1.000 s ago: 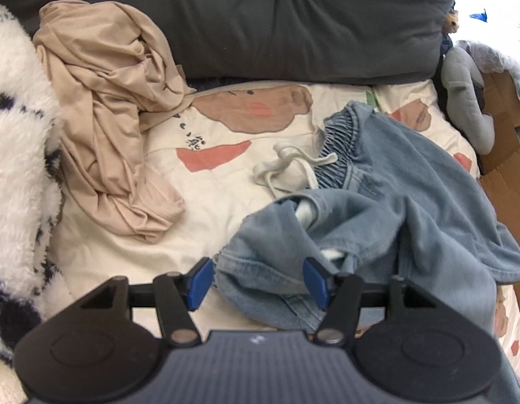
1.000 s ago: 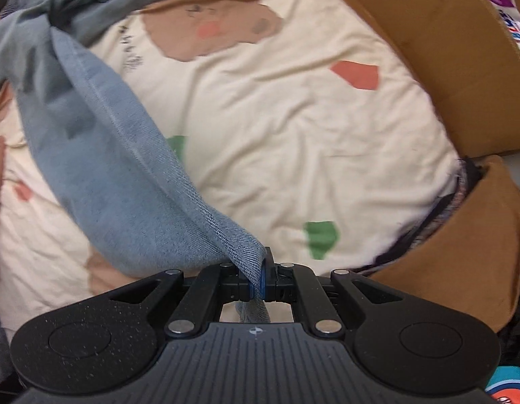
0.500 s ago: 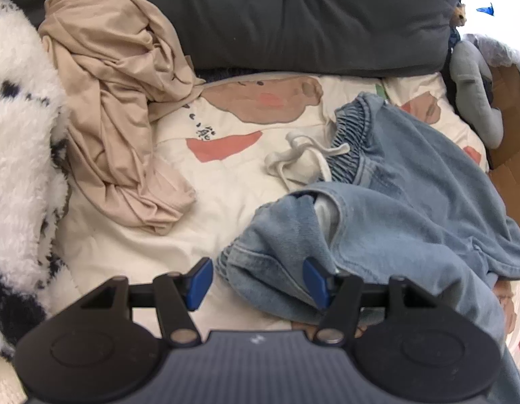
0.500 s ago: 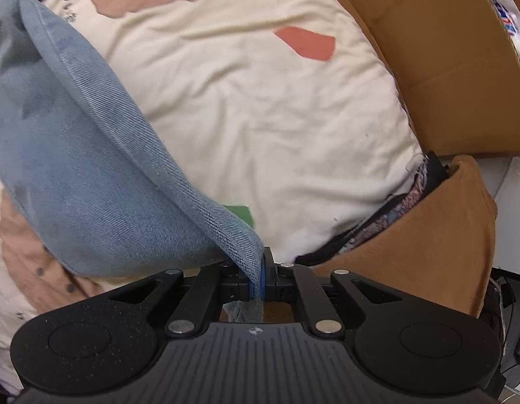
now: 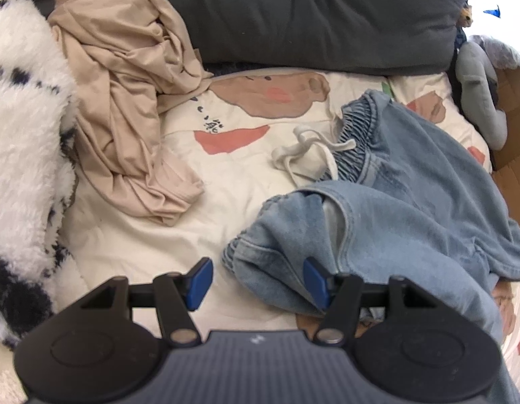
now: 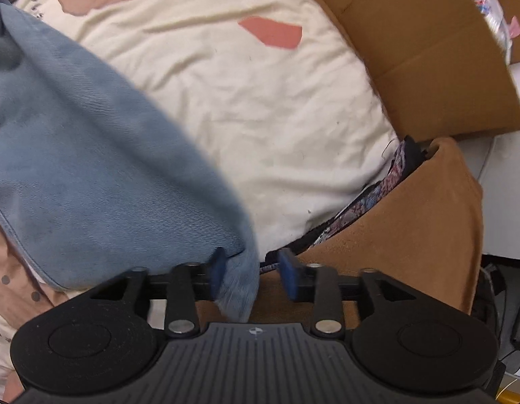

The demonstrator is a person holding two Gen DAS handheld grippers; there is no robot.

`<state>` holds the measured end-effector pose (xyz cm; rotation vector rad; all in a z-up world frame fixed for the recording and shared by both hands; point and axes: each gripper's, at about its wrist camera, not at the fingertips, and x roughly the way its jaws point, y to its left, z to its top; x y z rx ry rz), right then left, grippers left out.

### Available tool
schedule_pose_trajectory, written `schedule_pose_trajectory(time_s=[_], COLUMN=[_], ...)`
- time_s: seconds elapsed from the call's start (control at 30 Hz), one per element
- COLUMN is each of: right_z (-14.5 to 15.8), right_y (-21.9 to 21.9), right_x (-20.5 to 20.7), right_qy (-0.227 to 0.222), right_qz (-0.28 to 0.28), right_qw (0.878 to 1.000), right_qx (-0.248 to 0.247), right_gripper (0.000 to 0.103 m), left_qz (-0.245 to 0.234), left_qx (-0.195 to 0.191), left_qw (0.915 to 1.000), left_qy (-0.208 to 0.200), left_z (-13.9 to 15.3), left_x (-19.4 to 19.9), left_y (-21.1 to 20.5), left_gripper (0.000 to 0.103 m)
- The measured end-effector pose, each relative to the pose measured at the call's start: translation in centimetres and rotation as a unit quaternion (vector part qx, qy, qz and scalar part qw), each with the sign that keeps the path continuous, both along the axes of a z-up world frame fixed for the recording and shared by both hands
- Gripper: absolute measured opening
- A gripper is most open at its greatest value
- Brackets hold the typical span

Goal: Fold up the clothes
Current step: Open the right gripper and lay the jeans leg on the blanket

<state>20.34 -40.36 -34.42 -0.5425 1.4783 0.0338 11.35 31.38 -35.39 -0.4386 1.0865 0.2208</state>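
Observation:
Light blue denim shorts [image 5: 394, 202] with an elastic waist and a white drawstring [image 5: 303, 155] lie bunched on the cream printed bedspread [image 5: 159, 242]. My left gripper [image 5: 258, 281] is open, with a folded denim edge lying between its blue pads. In the right wrist view a denim leg [image 6: 91, 175] drapes from the left down between the fingers of my right gripper [image 6: 254, 274]. That gripper is open; the cloth's tip hangs against the left pad [image 6: 217, 269].
A crumpled beige garment [image 5: 125, 101] lies at the back left beside a white and black fluffy blanket [image 5: 21, 134]. A dark grey pillow [image 5: 310, 17] lines the back. A cardboard box [image 6: 411, 43] and a brown cushion [image 6: 411, 235] stand right of the bed.
My right gripper has opened; it was clamped on the denim leg's edge before. The leg has been drawn out to the right. The left gripper has stayed open over the denim edge.

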Motion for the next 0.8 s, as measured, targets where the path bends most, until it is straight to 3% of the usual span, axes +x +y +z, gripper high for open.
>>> schedule_pose_trajectory(time_s=[0.3, 0.43, 0.63, 0.8], right_z=[2.6, 3.1, 1.7, 0.3], right_y=[4.3, 7.6, 13.2, 17.1], right_x=[-0.3, -0.5, -1.5, -2.1], right_qy=[-0.023, -0.03, -0.023, -0.018], right_qz=[0.005, 0.026, 0.059, 0.077], right_qw=[0.999, 0.997, 0.991, 0.986], right_qx=[0.027, 0.069, 0.116, 0.15], right_gripper=[0.048, 0.05, 0.05, 0.052], left_qz=[0.026, 0.035, 0.041, 0.05], left_qx=[-0.021, -0.041, -0.063, -0.091], left_qw=[0.9994, 0.9985, 0.9971, 0.9943], left_qy=[-0.002, -0.004, -0.016, -0.026], left_z=[-0.9, -1.8, -4.0, -5.1], left_x=[0.0, 0.1, 0.6, 0.3], left_y=[1.0, 1.2, 1.2, 1.5], left_gripper=[0.062, 0.062, 0.062, 0.056])
